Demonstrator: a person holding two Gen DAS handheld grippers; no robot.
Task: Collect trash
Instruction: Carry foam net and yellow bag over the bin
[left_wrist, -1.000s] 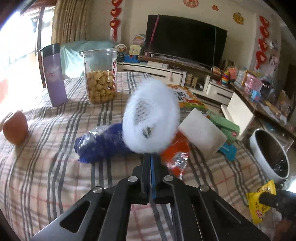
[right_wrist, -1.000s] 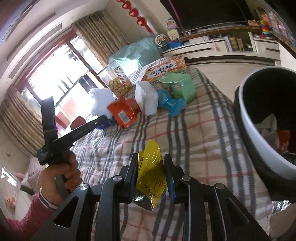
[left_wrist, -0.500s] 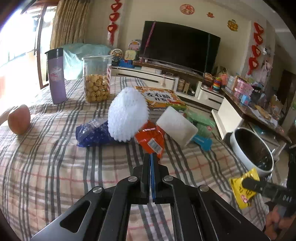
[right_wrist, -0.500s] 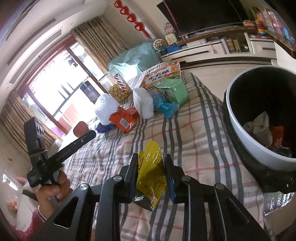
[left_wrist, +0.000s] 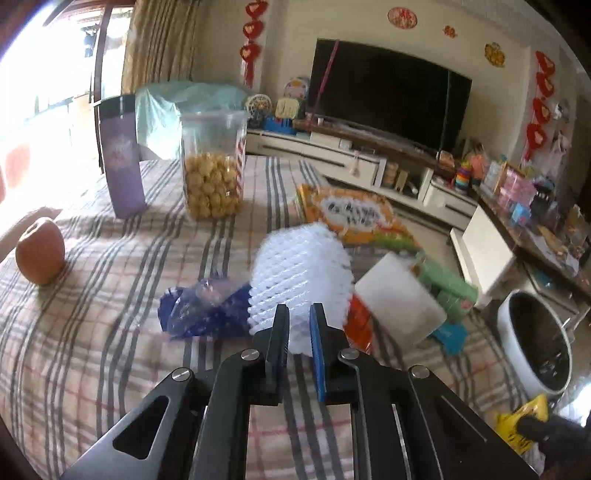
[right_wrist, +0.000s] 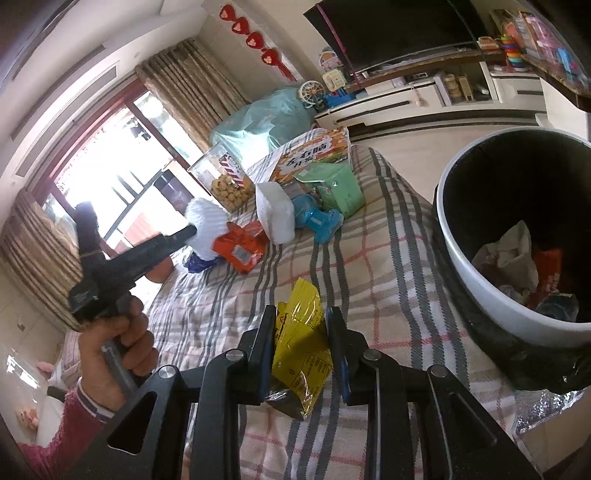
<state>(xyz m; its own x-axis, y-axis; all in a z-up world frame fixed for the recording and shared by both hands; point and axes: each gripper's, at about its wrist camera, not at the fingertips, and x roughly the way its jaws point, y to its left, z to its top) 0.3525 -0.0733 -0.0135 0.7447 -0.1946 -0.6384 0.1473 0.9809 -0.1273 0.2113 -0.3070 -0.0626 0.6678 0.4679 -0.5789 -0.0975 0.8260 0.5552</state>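
A white foam fruit net (left_wrist: 299, 269) lies on the plaid tablecloth (left_wrist: 110, 332) beside a blue wrapper (left_wrist: 207, 310) and an orange-red wrapper (right_wrist: 240, 247). My left gripper (left_wrist: 299, 306) is right at the net, and its jaws are opening with the net's near edge showing in the narrow gap. In the right wrist view the left gripper (right_wrist: 190, 232), held by a hand, has its tip against the net (right_wrist: 203, 221). My right gripper (right_wrist: 301, 310) is shut on a yellow snack wrapper (right_wrist: 303, 332). It hovers over the table left of the white trash bin (right_wrist: 465, 266), which holds crumpled wrappers.
A white foam block (left_wrist: 399, 299), a green pack (left_wrist: 447, 284), a blue toy (right_wrist: 319, 221) and an orange snack box (left_wrist: 354, 214) crowd the table's far right. A biscuit jar (left_wrist: 214, 170), a purple tumbler (left_wrist: 122, 158) and an apple (left_wrist: 40, 254) stand at the left.
The left gripper drew back from the net, then came forward to it again, and its shut jaws have parted. The right gripper keeps the yellow wrapper, and the bin now looms larger.
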